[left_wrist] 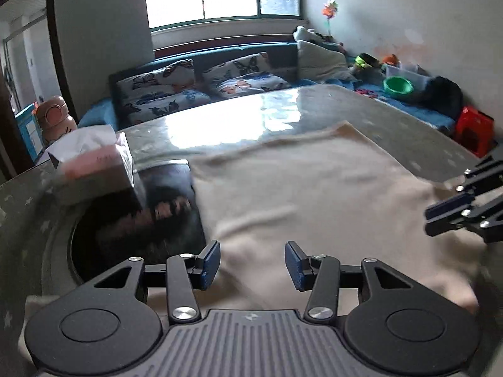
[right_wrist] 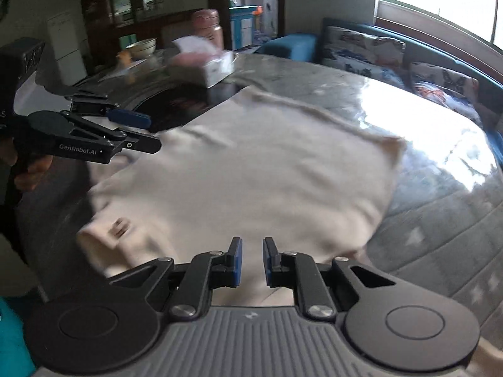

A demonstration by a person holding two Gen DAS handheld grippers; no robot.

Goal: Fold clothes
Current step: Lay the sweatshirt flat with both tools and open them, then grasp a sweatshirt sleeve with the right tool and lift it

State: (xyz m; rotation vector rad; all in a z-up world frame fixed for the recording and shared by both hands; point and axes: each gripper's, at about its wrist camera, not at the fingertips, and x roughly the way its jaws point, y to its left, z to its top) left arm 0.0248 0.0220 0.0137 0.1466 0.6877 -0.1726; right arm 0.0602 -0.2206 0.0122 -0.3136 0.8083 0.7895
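Observation:
A cream garment [left_wrist: 301, 194] lies spread on the table, also shown in the right wrist view [right_wrist: 251, 172]. My left gripper [left_wrist: 252, 265] is open and empty over the garment's near edge; it also shows at the left of the right wrist view [right_wrist: 147, 133]. My right gripper [right_wrist: 252, 260] is open with a narrow gap, empty, above the garment's near edge; it also shows at the right of the left wrist view [left_wrist: 440, 220]. A small label [right_wrist: 119, 227] sits on the garment's near left part.
A tissue box [left_wrist: 94, 166] stands on the glass-topped table [left_wrist: 220, 122] at the left, by a dark round recess [left_wrist: 135, 226]. A pink bottle [left_wrist: 55, 119] is behind it. A sofa with butterfly cushions [left_wrist: 201, 81] lies beyond the table. A red stool [left_wrist: 474, 128] stands right.

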